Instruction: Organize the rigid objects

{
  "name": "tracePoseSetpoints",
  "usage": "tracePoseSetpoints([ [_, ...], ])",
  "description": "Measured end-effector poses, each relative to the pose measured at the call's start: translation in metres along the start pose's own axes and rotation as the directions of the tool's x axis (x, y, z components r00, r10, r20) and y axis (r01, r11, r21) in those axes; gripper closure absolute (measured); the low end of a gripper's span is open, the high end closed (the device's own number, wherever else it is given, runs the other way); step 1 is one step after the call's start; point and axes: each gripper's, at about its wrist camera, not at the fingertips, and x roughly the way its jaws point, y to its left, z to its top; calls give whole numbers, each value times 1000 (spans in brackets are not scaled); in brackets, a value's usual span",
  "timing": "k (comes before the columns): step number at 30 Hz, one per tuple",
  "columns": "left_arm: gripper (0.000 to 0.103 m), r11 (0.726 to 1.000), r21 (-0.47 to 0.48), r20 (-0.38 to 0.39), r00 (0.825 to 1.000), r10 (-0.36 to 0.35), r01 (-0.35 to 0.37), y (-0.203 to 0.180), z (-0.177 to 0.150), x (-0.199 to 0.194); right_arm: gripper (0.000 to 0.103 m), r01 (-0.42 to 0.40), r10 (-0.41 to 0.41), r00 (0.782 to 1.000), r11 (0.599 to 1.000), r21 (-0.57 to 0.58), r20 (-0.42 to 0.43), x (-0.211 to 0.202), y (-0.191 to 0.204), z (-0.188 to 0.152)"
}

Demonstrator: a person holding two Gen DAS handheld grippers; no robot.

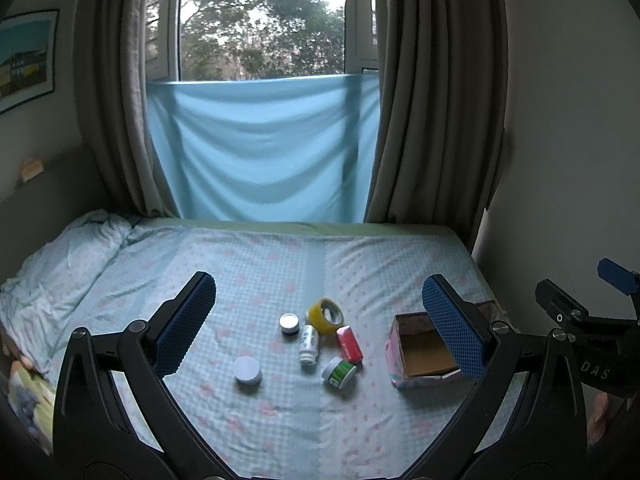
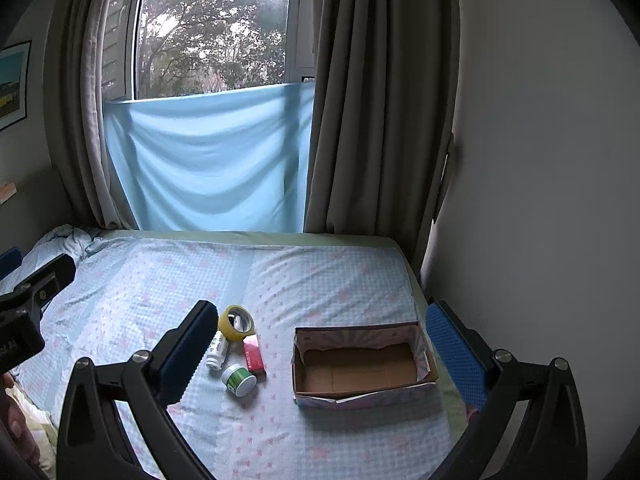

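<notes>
bed [image 1: 280, 420] holds the clutter, tape roll [image 1: 326, 315], bottle [image 1: 309, 345], jars, beside an empty box [image 2: 360, 364], so left gripper [image 1: 320, 328] and right gripper [image 2: 326, 354] hover above, jaws wide, gripping nothing.

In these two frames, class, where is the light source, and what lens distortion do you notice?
Left wrist view: daylight enters through the window, leaving the bed dim; curtains bow outward. Right wrist view: same backlight; the box stays sharp, dark vignette fills the corners.
</notes>
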Motion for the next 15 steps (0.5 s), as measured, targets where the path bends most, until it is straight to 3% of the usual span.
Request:
tracePoseSetpoints([
  [15, 1, 1000, 6, -1, 1000, -15, 15, 1, -2, 5, 0, 1, -1, 1000, 1000, 8, -10, 0, 4, 1],
])
